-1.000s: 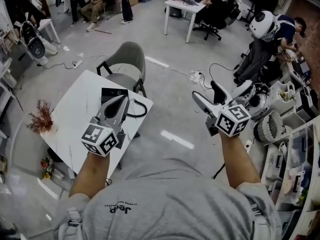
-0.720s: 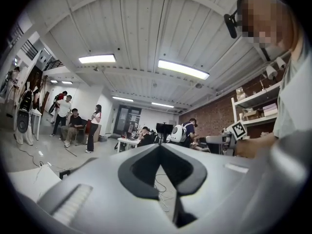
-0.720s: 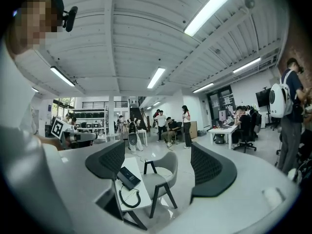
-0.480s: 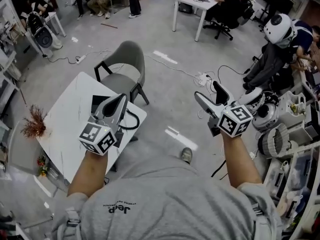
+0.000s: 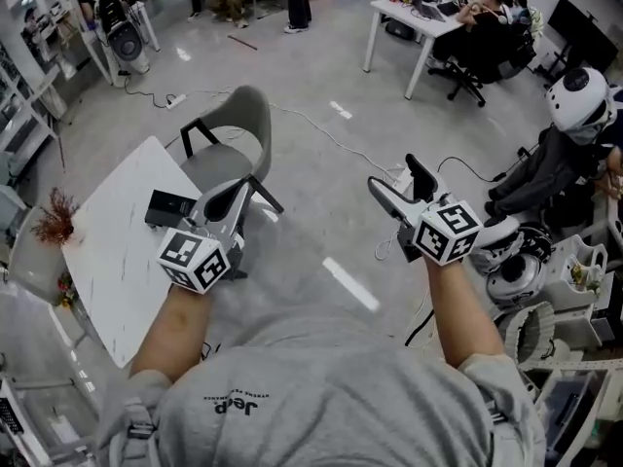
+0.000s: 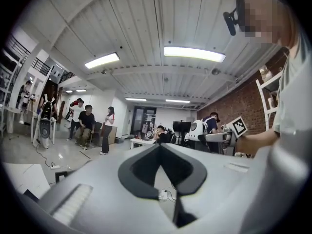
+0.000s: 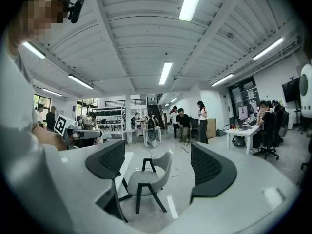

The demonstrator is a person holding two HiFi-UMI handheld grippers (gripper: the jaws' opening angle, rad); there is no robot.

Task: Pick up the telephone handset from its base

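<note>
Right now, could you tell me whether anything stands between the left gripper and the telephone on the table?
Nothing visible does. The telephone lies in the open on the white table, just left of the left gripper in the head view. The grey chair stands beyond the table, off that line.

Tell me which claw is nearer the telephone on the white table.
Left. The left claw hangs just beside the telephone, by the table edge; the right claw is far off, over the floor.

Cameras high and level
Your head view looks steeply down; your right gripper camera, level, shares the chair.
</note>
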